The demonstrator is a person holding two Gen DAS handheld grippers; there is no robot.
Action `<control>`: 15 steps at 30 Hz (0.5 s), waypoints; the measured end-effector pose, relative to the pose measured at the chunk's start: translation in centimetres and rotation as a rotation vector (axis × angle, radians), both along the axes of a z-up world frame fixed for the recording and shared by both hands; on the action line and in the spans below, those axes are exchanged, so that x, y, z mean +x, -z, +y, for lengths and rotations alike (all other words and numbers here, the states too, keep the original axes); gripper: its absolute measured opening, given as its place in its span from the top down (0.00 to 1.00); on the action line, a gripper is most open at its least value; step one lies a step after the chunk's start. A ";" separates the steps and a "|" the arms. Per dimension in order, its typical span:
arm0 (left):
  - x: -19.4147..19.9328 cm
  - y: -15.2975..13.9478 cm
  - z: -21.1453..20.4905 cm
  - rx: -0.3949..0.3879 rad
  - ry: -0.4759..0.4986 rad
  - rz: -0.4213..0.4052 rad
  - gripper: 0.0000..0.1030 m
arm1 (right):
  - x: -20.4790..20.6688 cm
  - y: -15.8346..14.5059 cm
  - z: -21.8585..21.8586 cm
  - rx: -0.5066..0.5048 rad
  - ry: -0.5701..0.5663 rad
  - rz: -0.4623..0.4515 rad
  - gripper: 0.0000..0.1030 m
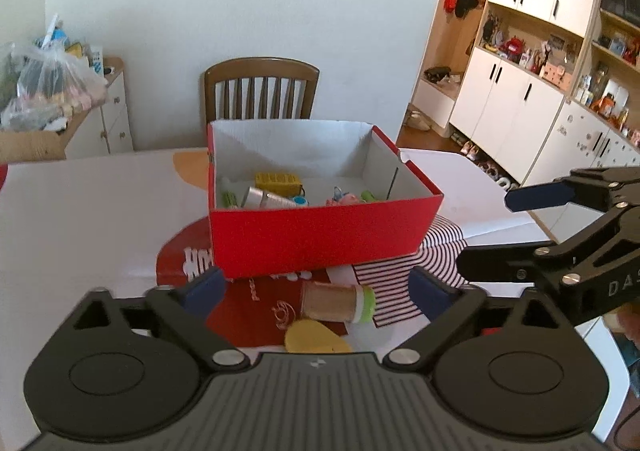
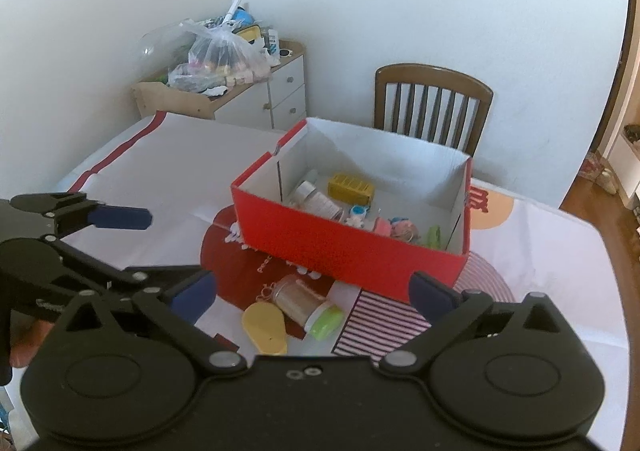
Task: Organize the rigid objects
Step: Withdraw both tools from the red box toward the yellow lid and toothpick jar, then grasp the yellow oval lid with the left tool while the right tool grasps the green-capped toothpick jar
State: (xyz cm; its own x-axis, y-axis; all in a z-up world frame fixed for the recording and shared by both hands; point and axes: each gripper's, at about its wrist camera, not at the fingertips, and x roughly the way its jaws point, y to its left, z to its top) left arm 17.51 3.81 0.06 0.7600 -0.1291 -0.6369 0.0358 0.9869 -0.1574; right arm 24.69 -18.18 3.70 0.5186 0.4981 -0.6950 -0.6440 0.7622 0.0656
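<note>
Just ahead of both wide-apart grippers, left point(image 1: 316, 289) and right point(image 2: 314, 293), nothing between either's fingers, a jar point(image 2: 306, 305) lay on its side on the table point(image 2: 168, 171), touching a yellow piece point(image 2: 264, 327). Beyond the jar stood the red box point(image 1: 320, 239), with small items inside.

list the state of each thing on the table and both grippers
red box: open, no lid, small items inside
toothpick jar: on its side in front of the box, green cap on
yellow oval piece: flat on the table beside the jar
left gripper: fingers open, empty
right gripper: fingers open, empty
</note>
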 end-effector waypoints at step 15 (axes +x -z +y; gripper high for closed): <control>-0.7 7.7 -0.1 -0.066 -0.033 0.147 0.02 | 1.1 5.7 1.0 -0.078 0.011 0.076 0.00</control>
